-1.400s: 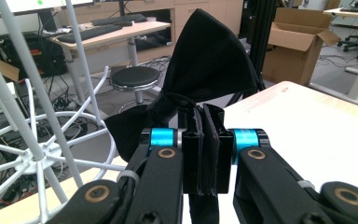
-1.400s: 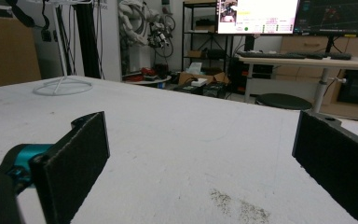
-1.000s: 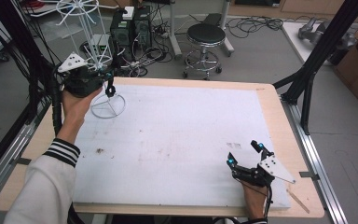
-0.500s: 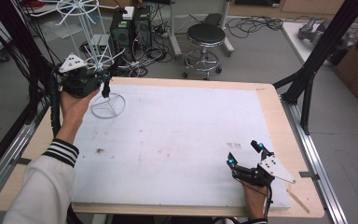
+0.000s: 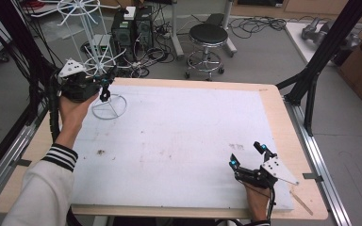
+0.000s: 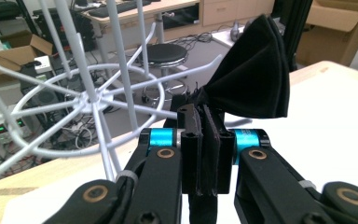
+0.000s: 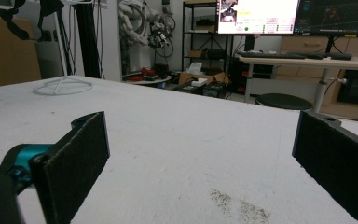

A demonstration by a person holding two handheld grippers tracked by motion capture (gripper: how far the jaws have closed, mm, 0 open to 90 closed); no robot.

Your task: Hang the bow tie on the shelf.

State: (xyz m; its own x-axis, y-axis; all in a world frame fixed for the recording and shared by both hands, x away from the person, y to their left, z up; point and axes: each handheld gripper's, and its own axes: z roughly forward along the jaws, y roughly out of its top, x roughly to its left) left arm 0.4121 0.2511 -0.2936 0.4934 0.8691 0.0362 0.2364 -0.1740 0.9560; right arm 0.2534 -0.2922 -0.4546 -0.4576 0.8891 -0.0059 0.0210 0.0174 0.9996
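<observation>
Left gripper is lifting a black cloth toward the white wire rack; right gripper is idling wide open.

Across the white table top [image 5: 179, 141], the left gripper [image 5: 104, 89] is rising a little from a second ago, off the wire rack [image 5: 96, 61] base ring toward its spokes, which suggests hanging is about to begin. The right gripper [image 5: 247, 160] is resting unchanged near the front right edge, jaws spread, empty. The left gripper view is showing what the high view barely resolves: jaws clamped on a folded black cloth [image 6: 254, 79], just beside a spoke ring. The right gripper view is showing the base ring [image 7: 63, 86] far off.
</observation>
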